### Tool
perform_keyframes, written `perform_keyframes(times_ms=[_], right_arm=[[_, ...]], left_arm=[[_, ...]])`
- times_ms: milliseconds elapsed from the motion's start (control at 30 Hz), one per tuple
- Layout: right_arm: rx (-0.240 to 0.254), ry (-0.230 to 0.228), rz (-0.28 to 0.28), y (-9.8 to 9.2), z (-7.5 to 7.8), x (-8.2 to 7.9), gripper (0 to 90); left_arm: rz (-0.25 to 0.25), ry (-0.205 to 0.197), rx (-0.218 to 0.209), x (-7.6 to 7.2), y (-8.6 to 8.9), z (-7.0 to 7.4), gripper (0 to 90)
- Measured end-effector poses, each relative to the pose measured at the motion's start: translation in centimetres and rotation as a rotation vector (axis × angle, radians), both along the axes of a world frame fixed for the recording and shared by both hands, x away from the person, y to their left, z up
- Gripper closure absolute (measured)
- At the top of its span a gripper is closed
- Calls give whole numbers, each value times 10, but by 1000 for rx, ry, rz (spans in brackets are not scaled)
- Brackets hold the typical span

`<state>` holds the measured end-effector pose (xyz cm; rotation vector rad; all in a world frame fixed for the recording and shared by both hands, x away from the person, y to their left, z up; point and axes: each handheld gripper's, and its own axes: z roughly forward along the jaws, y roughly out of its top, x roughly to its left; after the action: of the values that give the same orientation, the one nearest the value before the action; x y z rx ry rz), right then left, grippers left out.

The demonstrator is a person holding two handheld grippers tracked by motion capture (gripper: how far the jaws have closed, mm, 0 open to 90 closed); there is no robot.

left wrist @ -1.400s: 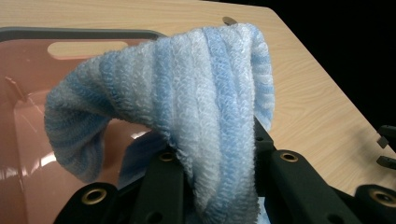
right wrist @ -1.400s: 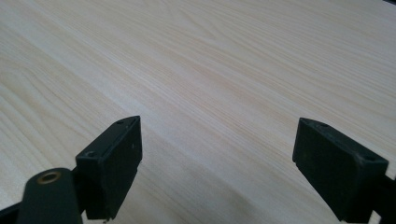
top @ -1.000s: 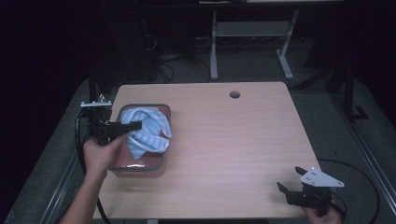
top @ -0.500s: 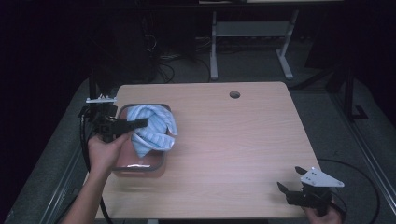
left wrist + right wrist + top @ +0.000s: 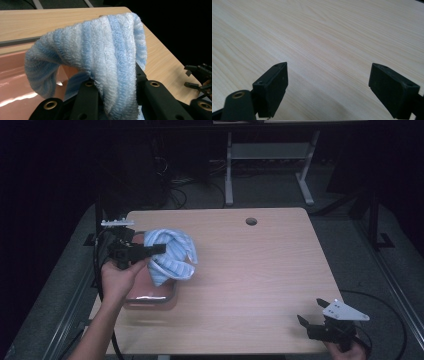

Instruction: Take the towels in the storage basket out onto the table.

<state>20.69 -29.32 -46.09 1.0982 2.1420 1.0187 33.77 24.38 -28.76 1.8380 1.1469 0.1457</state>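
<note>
One broad rectangular table of pale wood grain (image 5: 260, 280) carries the whole scene, with a small round hole (image 5: 251, 221) near its far edge and dark floor, cables and a grey metal stand beyond it. On the table's left part sits a shallow pinkish-brown rectangular tray with rounded corners (image 5: 150, 297); in the left gripper view its glossy floor (image 5: 17, 82) lies below and behind the cloth. Next in size is the soft terry towel striped in light blue and white (image 5: 172, 257), which hangs bunched above the tray's far right part and over the table just beside it, lifted off the tray floor. In the left gripper view the towel (image 5: 100, 57) drapes in an arch over the black jaws, its folds falling between them. The left gripper (image 5: 150, 250), black with a grey plate on top, is held level in the person's left hand (image 5: 116, 277) and is clamped tight on the towel. The right gripper (image 5: 314, 316) rests well apart at the table's near right corner, in the person's right hand (image 5: 350, 351); in the right gripper view its jaws stand spread wide over bare wood (image 5: 324, 37), with nothing between them.
</note>
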Motion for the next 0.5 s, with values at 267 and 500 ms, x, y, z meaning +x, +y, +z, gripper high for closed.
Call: perform_keyframes(times_ms=[267,500], right_arm=[[5,1,-4,-3,0,1,152],[6,0,-1,-3,0,1,152]], left_arm=[[-27,2,3,5,-13,2,733],[-45,-5,10,6,-22,5,733]])
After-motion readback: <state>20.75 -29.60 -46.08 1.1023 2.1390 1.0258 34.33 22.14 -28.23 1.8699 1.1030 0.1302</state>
